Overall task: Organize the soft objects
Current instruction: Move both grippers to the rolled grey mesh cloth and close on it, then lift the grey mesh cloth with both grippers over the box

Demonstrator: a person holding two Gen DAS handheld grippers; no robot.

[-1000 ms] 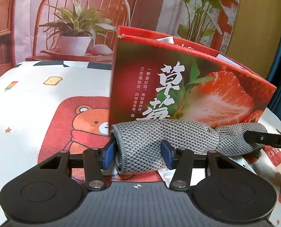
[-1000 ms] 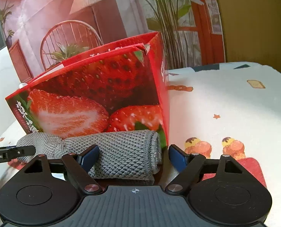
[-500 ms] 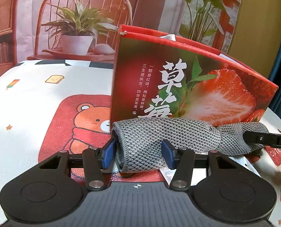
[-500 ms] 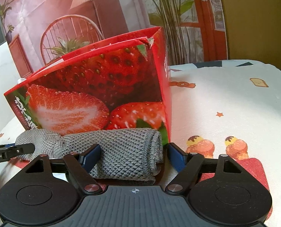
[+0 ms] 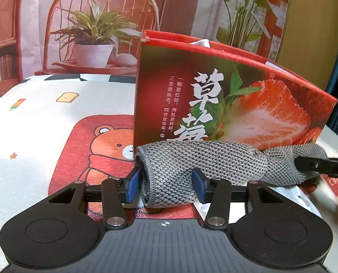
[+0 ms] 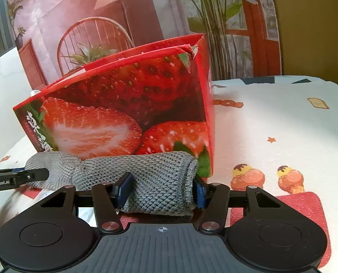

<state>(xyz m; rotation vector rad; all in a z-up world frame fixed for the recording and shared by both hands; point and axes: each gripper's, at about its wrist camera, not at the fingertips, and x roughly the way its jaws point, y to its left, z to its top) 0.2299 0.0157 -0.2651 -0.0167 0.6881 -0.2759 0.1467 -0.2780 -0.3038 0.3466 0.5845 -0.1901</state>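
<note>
A rolled grey knit cloth (image 5: 205,163) lies in front of a red strawberry box (image 5: 226,104). My left gripper (image 5: 166,185) is shut on the roll's left end, its blue pads pressing both sides. My right gripper (image 6: 161,187) is shut on the roll's right end (image 6: 160,182), close to the box's corner (image 6: 205,118). The right gripper's finger (image 5: 319,166) shows in the left wrist view, on the far end of the cloth. The left gripper's finger (image 6: 21,177) shows in the right wrist view.
The table has a white cloth with a red bear print (image 5: 100,150) and ice cream prints (image 6: 269,177). A printed backdrop with a chair and plants (image 5: 93,29) stands behind the box. White items poke out of the box top (image 5: 201,43).
The right gripper has closed onto the right end of the cloth roll. The left gripper keeps its hold. Both views have shifted slightly closer to the box.
</note>
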